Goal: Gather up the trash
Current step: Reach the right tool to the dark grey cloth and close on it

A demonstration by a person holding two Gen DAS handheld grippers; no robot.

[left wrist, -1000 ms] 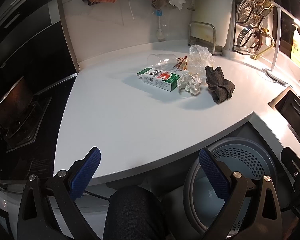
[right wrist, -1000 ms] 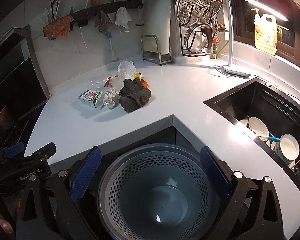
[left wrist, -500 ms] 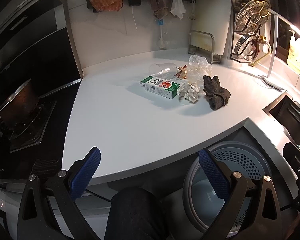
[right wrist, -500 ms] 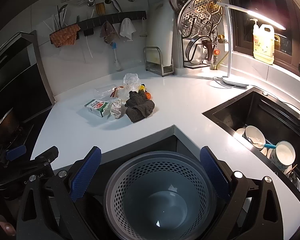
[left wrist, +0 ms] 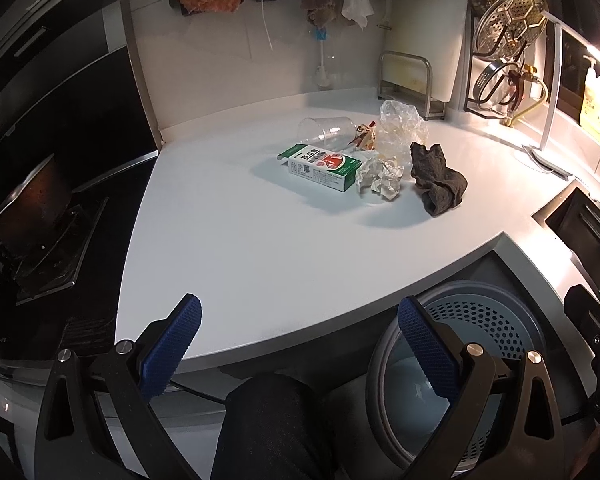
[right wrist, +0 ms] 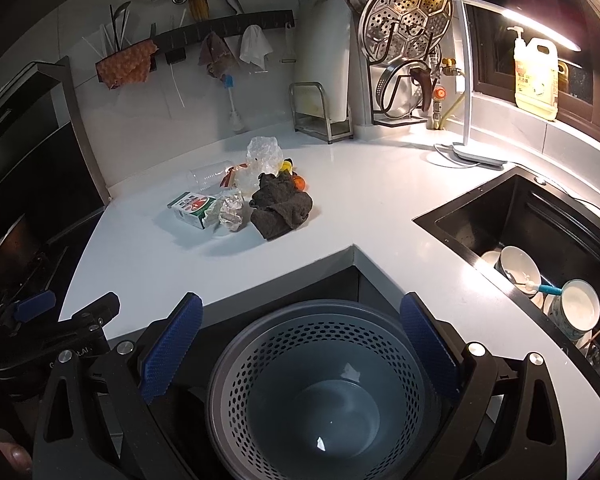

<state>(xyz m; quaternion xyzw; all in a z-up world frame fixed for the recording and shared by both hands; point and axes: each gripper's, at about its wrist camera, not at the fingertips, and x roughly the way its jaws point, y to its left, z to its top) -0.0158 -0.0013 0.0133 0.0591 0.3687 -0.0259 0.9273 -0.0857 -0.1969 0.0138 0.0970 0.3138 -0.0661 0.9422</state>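
A pile of trash lies on the white counter (left wrist: 240, 248): a green and white carton (left wrist: 319, 166), crumpled foil (left wrist: 382, 179), a clear plastic cup (left wrist: 325, 131) on its side, a crumpled clear bag (left wrist: 402, 128) and a small wrapper (left wrist: 365, 138). A dark rag (left wrist: 438, 184) lies beside them. The same pile shows in the right wrist view, with the carton (right wrist: 191, 209) and rag (right wrist: 281, 210). A grey perforated bin (right wrist: 320, 392) stands below the counter edge. My left gripper (left wrist: 300, 344) is open and empty, well short of the pile. My right gripper (right wrist: 300, 344) is open and empty above the bin.
A black sink (right wrist: 540, 248) with bowls and cups is at the right. A stove with a pan (left wrist: 28, 208) is at the left. A desk lamp (right wrist: 468, 152), a rack of pot lids (right wrist: 408, 40) and a cutting-board stand (right wrist: 320, 112) line the back wall.
Both grippers have pulled back and risen a little, so the trash pile looks smaller and farther. Both stay open and empty. Nothing on the counter has moved.
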